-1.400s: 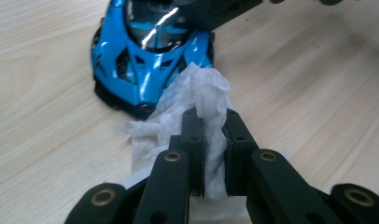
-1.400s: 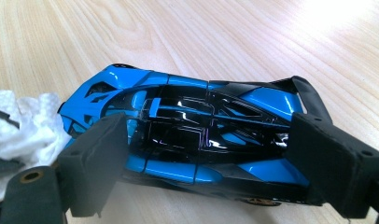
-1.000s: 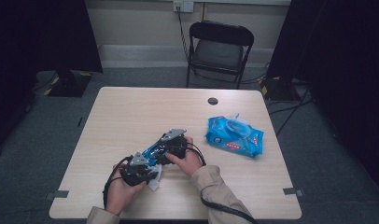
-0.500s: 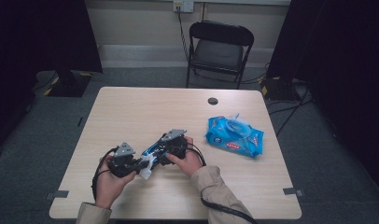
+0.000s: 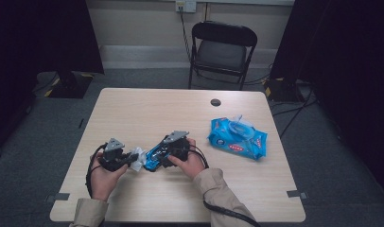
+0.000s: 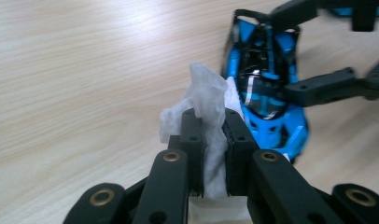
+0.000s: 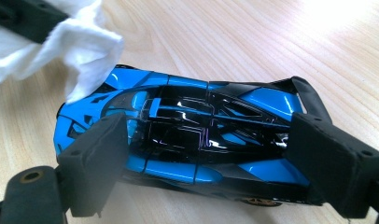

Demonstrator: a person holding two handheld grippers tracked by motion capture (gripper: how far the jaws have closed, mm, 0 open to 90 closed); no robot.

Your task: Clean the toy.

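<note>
A blue and black toy car [image 7: 192, 126] lies on the wooden table [image 5: 171, 113], between the pads of my right gripper [image 7: 211, 158], which is shut on it from nose to tail. My left gripper [image 6: 211, 121] is shut on a crumpled white wipe [image 6: 204, 93], and the wipe's edge touches the car's [image 6: 267, 93] nose. In the high view the left gripper [image 5: 128, 159] sits just left of the car [image 5: 154, 155], and the right gripper [image 5: 158, 153] reaches over the car from the right.
A blue pack of wipes [image 5: 237, 138] with its lid up lies to the right of the hands. A small dark cable hole [image 5: 215, 102] marks the table's far side. A black folding chair [image 5: 223, 47] stands beyond the table.
My left gripper has moved left and a little farther up the table with the wipe in it. The right gripper and the car have stayed put.
</note>
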